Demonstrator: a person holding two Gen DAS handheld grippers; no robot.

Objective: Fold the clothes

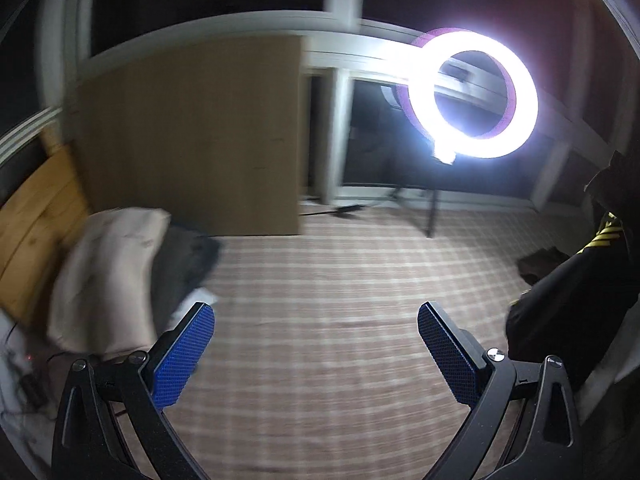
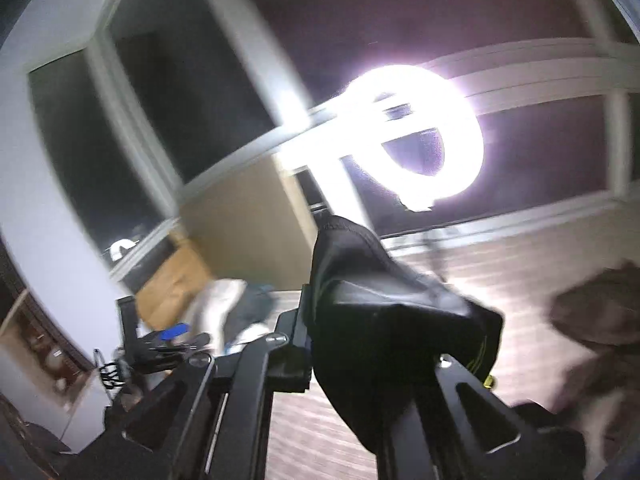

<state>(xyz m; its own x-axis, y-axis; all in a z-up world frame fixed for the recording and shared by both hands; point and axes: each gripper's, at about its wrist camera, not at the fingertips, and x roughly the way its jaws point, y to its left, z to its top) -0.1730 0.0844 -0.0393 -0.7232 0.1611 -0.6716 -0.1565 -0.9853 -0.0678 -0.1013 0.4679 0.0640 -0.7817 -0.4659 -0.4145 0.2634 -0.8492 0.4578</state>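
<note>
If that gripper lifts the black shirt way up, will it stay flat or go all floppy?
Probably floppy: the black garment already drapes and creases over the right gripper, whose jaws look shut on it. It likely hangs down when lifted. Its slight sheen suggests it might slip a little.

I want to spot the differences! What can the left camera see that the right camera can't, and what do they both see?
Only the left wrist view shows the left gripper's blue pads wide apart with nothing between them, and a yellow-striped part of the black garment.

Only the right wrist view shows the right gripper shut on the black garment, which covers its fingers, and a brownish blurred cloth at the right.

Both show the glowing ring light, the striped bedspread, the beige pillow and the tan cardboard panel.
</note>
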